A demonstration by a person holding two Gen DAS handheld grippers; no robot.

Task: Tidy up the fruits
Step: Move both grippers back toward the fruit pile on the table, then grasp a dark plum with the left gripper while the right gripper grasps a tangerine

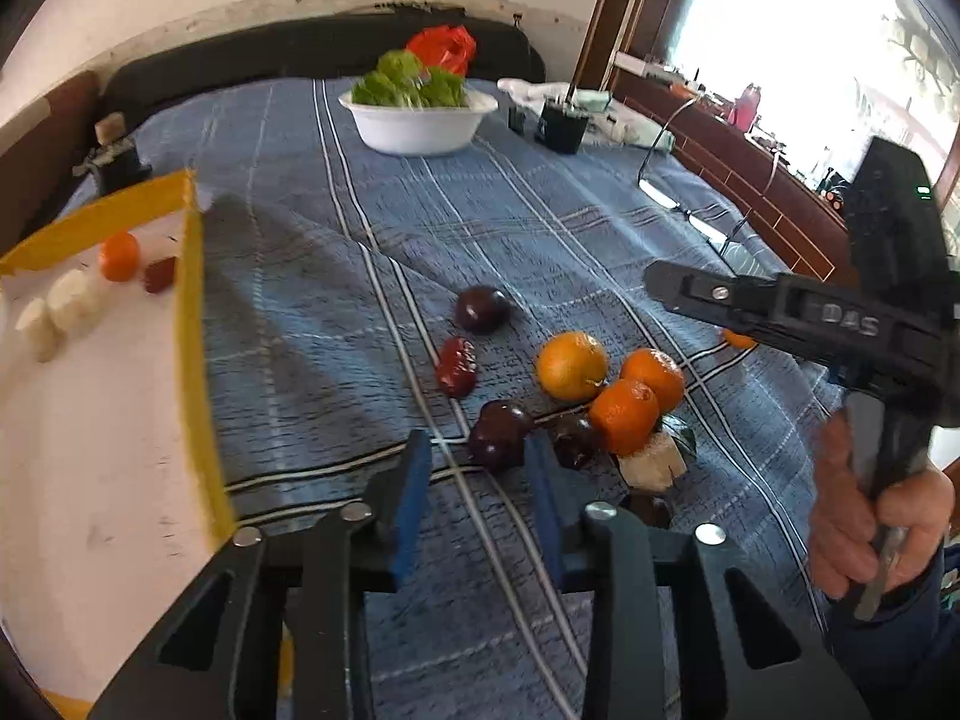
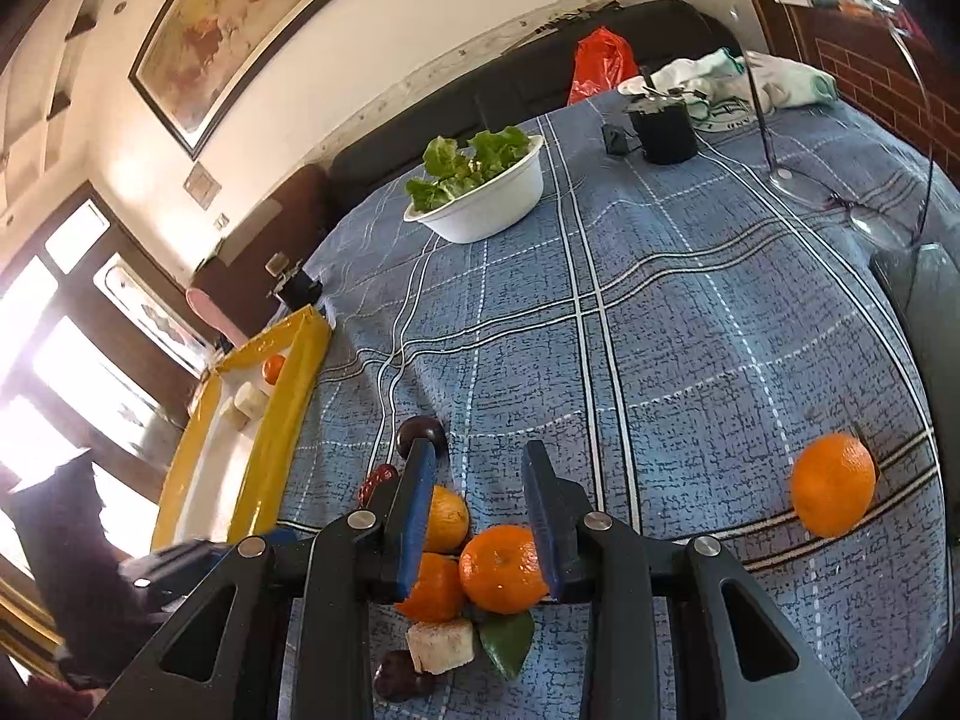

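A heap of fruit lies on the blue checked cloth: tangerines (image 1: 624, 417), a yellower orange (image 1: 571, 365), dark plums (image 1: 480, 309), a red date (image 1: 457, 367) and a white chunk (image 1: 651, 462). My left gripper (image 1: 477, 441) is open low over the cloth, its right pad beside a plum (image 1: 498, 435), its left pad clear of it. My right gripper (image 2: 478, 447) hangs above the heap, open and empty, with a tangerine (image 2: 504, 567) showing below between its fingers. A lone orange (image 2: 833, 485) lies to the right. The yellow-rimmed tray (image 1: 192, 300) holds a tangerine (image 1: 120, 256), a date and white pieces.
A white bowl (image 1: 414, 120) of lettuce stands at the far side, with a red bag (image 1: 444, 45) behind it. A black cup (image 1: 561, 126), a crumpled cloth and spectacles (image 2: 840, 204) lie at the far right. A person's hand (image 1: 870, 510) grips the right gripper's handle.
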